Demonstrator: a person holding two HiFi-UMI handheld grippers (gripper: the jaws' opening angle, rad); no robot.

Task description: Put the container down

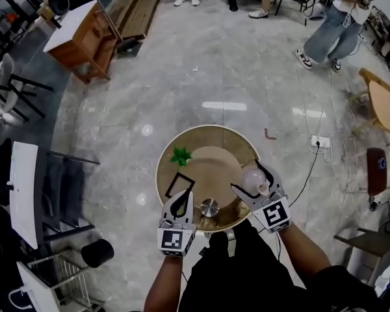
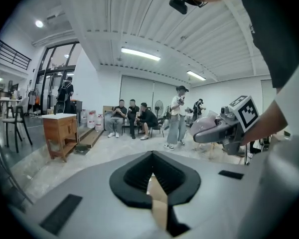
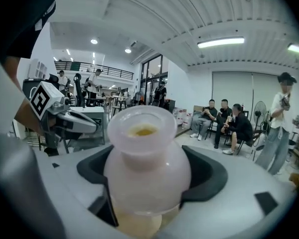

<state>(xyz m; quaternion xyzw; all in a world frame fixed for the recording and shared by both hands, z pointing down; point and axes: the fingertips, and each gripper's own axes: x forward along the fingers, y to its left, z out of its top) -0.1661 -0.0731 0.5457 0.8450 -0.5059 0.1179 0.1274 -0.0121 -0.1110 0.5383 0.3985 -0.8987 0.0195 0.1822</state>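
A translucent, pinkish-white container (image 1: 253,180) with a narrow neck is held above the right side of the round wooden table (image 1: 231,140). My right gripper (image 1: 250,186) is shut on it. In the right gripper view the container (image 3: 147,173) fills the space between the jaws of the right gripper (image 3: 150,156), mouth facing away, with something yellowish inside. My left gripper (image 1: 180,204) hovers over the table's near left part, shut and holding nothing; its jaws meet in the left gripper view (image 2: 152,154). That view also shows the container (image 2: 205,125) at the right.
On the table lie a green leaf-like piece (image 1: 181,156), a black rectangular outline (image 1: 179,185) and a small metal cap (image 1: 209,207). A dark chair (image 1: 65,187) stands at the left, a wooden cabinet (image 1: 84,41) at the far left, and a power strip (image 1: 320,142) with cables at the right. A person (image 1: 338,25) is at the far right.
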